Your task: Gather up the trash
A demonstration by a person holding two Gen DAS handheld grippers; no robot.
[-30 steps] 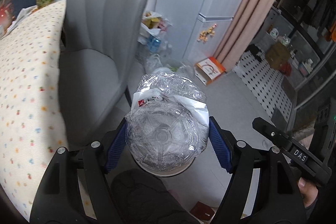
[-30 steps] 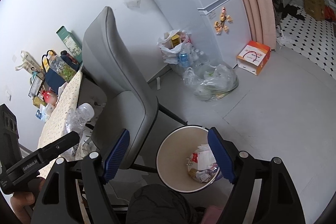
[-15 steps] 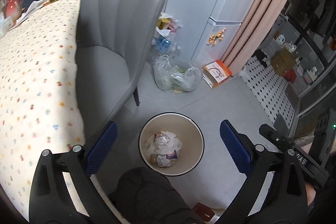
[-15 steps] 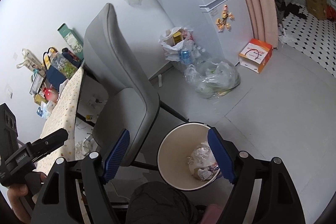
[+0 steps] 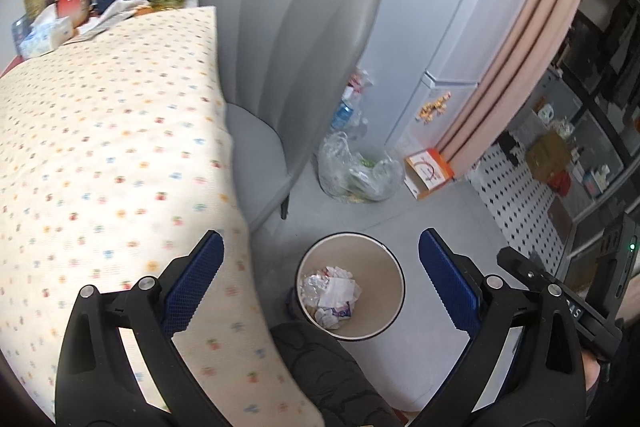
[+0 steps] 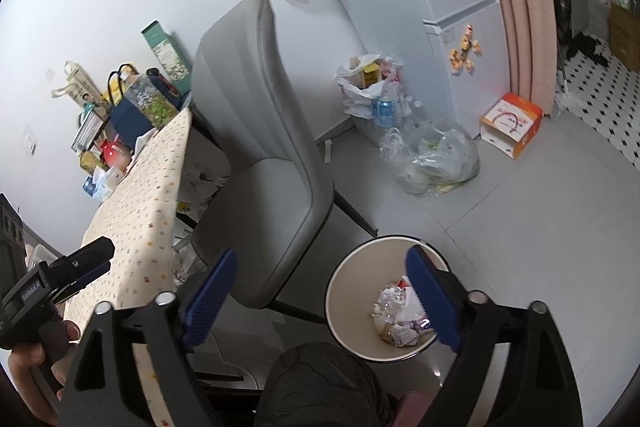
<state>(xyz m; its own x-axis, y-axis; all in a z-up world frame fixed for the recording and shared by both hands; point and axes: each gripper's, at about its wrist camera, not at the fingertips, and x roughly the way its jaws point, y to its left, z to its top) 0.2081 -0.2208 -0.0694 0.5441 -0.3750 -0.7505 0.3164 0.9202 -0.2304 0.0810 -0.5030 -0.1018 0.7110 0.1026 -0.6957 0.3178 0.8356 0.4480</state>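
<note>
A round beige trash bin [image 5: 386, 267] stands on the grey floor with crumpled clear plastic and paper wrappers [image 5: 330, 291] at its bottom. My left gripper [image 5: 320, 239] hangs above it, partly over the table's edge, open wide with nothing between its blue pads. In the right wrist view the bin [image 6: 344, 291] lies under the right finger of my right gripper [image 6: 320, 253]. That gripper's jaws are opening and hold nothing. The trash [image 6: 394, 311] shows inside the bin. Each gripper appears at the edge of the other's view.
A table with a dotted cloth [image 5: 100, 147] is at the left, with bags and boxes at its far end. A grey chair [image 5: 288, 47] stands beside it. Behind the bin lie a clear plastic bag [image 5: 360, 171], an orange box [image 5: 428, 171] and a white fridge [image 5: 452, 27].
A second ago my left gripper held a crumpled clear bottle over the bin. It opened, the bottle fell into the bin, and the gripper drew back towards the table. My right gripper's jaws widened.
</note>
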